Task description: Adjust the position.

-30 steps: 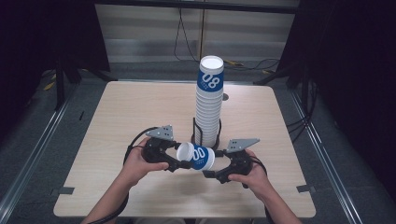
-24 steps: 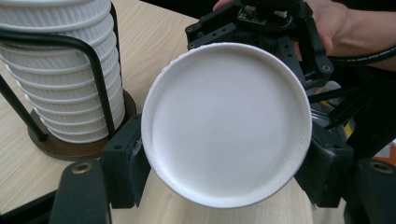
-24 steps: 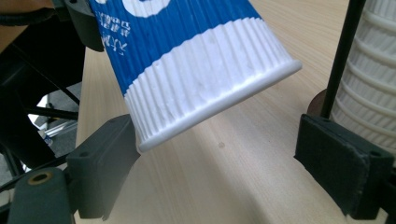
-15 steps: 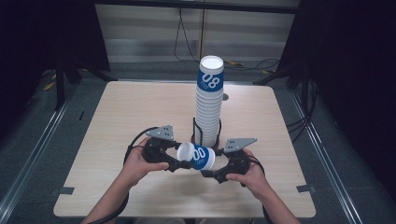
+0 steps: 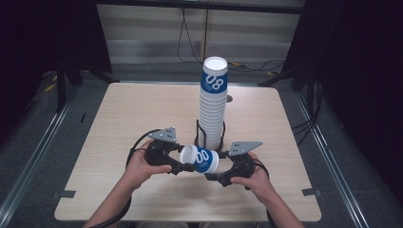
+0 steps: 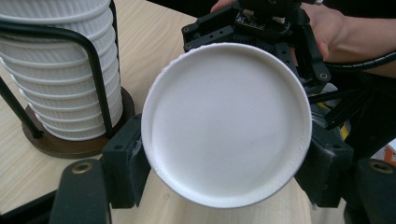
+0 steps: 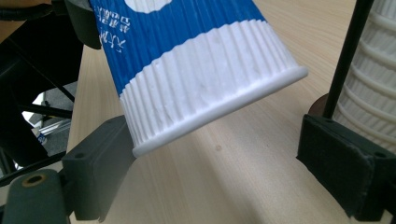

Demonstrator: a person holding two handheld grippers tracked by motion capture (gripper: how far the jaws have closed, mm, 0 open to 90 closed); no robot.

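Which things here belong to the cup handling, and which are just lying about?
In the job:
- blue-and-white paper cup, lying sideways between both tongs
- left tongs, clamped on the cup's bottom end
- right tongs, open around its rim
- cup stack in its wire holder

Lying about:
- floor cables behind the table

Blue-white cup [image 7: 196, 60] between parted claw [image 7: 219, 182]

You are sitting at a pale wooden table [image 5: 142, 109] on grey floor [image 5: 28, 142]; cables [image 5: 252, 64] are trailing behind, darkness is closing both sides.
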